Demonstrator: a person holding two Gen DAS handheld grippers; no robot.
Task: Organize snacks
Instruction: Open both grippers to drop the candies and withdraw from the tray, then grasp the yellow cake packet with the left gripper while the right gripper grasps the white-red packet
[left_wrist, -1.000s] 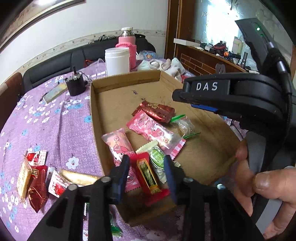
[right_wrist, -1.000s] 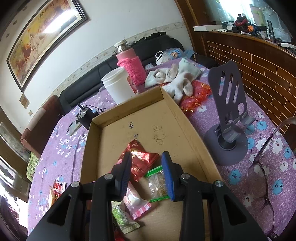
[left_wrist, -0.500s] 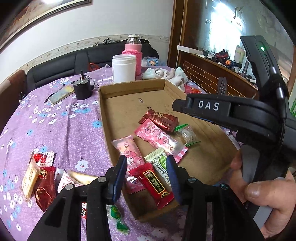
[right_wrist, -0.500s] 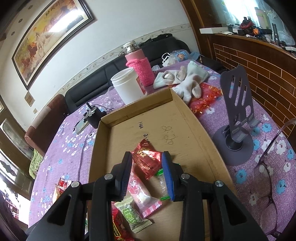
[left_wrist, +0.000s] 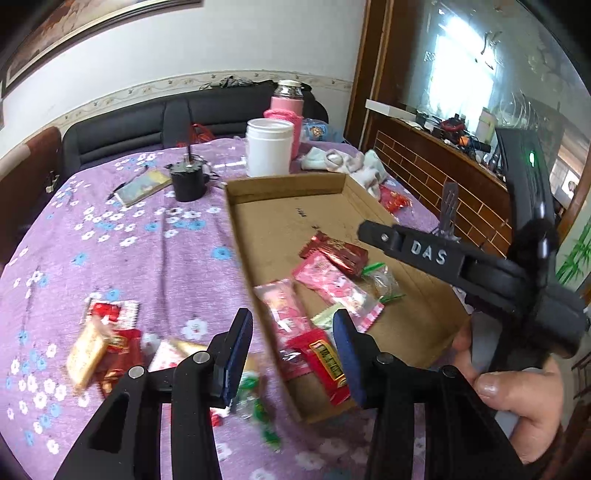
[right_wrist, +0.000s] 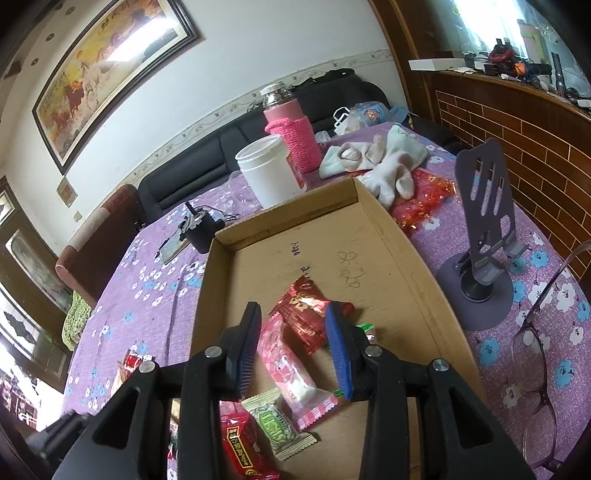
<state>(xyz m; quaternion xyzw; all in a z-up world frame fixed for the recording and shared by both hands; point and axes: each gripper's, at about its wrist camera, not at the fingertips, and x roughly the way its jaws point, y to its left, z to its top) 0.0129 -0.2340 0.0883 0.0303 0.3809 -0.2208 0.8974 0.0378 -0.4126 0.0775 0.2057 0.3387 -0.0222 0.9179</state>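
Left wrist footage takes in the loose snacks (left_wrist: 107, 343) scattered on the purple floral tablecloth (left_wrist: 155, 258) beside the cardboard tray (left_wrist: 236, 236), a pile that is barely glimpsed past the tray wall in the right wrist view. The right gripper (left_wrist: 373, 232) and the hand (left_wrist: 517, 398) holding it are also seen only from the left camera. In turn, the grey phone stand (right_wrist: 480, 236) and the eyeglasses (right_wrist: 535, 387) are shown clearly only by the right camera.

Inside the tray, a dark red packet (right_wrist: 306, 314), a pink wrapper (right_wrist: 291, 373), a green-and-white sweet (right_wrist: 277, 424) and a red bar (left_wrist: 325, 362) are laid close together, some overlapping.

The left gripper (left_wrist: 291, 354) is held spread above the tray's near corner, with nothing pinched between its jaws. The right gripper (right_wrist: 291, 347) is opening slightly over the pink wrapper and the dark red packet, and nothing is clamped.

Compared with a second ago, the left gripper is seen higher and its jaws are set wider; more of the tablecloth pile is now brought into view. The right camera's scene is almost unchanged.
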